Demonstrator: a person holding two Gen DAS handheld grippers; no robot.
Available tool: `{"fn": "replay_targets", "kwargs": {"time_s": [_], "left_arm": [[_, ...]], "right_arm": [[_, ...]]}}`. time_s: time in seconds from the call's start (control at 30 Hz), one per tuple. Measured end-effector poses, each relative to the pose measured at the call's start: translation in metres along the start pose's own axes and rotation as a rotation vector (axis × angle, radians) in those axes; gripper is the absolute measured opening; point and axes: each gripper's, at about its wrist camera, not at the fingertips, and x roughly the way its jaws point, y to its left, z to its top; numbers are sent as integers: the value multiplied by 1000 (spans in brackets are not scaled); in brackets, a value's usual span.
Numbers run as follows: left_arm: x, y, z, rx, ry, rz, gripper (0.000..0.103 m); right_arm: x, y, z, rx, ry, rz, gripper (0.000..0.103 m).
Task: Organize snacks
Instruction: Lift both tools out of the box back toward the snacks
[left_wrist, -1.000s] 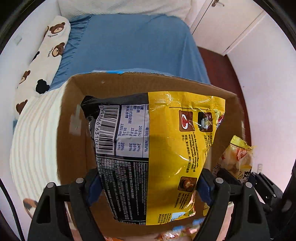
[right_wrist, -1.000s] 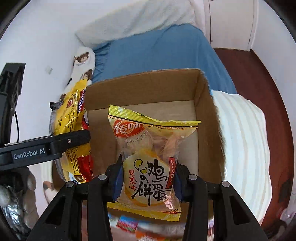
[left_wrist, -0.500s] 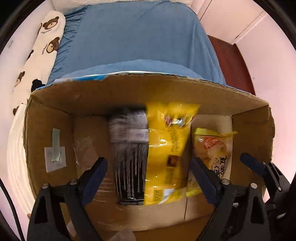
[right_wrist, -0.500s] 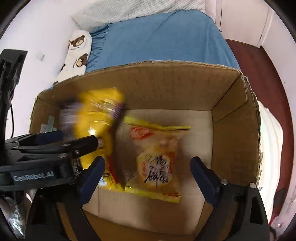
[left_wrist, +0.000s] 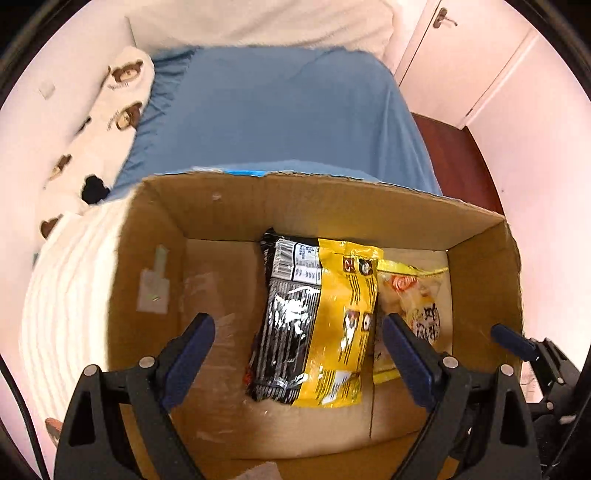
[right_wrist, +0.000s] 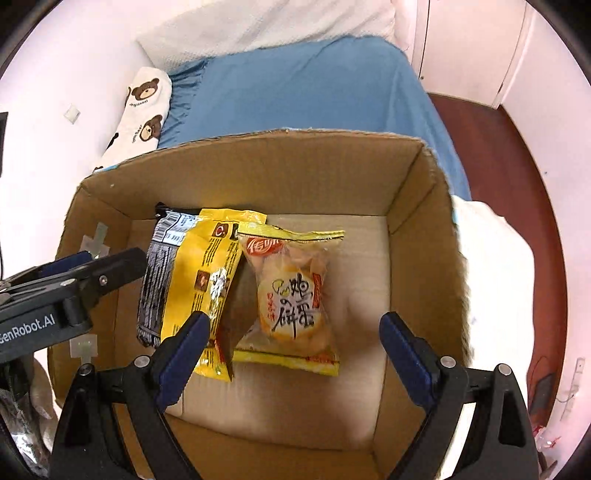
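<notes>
An open cardboard box (left_wrist: 332, 206) (right_wrist: 277, 166) sits below both grippers. A black-and-yellow snack bag (left_wrist: 317, 325) (right_wrist: 192, 280) lies on the box floor, its right edge over a clear yellow-trimmed biscuit bag (left_wrist: 417, 295) (right_wrist: 291, 295) beside it. My left gripper (left_wrist: 295, 325) hangs open above the black-and-yellow bag, touching nothing. My right gripper (right_wrist: 294, 319) hangs open above the biscuit bag, also holding nothing. In the right wrist view the left gripper's fingers (right_wrist: 92, 266) reach in from the left edge.
The box rests on a white striped blanket (left_wrist: 62, 295) (right_wrist: 498, 277) at the foot of a bed with a blue sheet (left_wrist: 277, 110). A bear-print pillow (left_wrist: 110, 110) lies along the left wall. Dark red floor (right_wrist: 517, 166) and cupboard doors are on the right.
Both grippers opened and let go of their bags. The black-and-yellow bag and the biscuit bag dropped to the box floor, where they now lie still.
</notes>
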Motion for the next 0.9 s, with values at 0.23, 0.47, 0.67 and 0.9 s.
{"fn": "replay_targets", "kwargs": {"time_s": [0.23,0.47,0.67,0.9], "left_arm": [[-49,-3,-37,35,-107,20,93],[-99,-11,-75,60,-192,8,93],[-144,-16,-105,71,-269,-3,93],[-174,-15,-134,64,-301,-22,93]], "right_arm": [[-46,6,-33,7,-95,-23,95],[-106,5,-66,16,-194,-26,95],[-149,10,-94,12,-252,-18,95],[-186,9,-128,30,-294,12,95]]}}
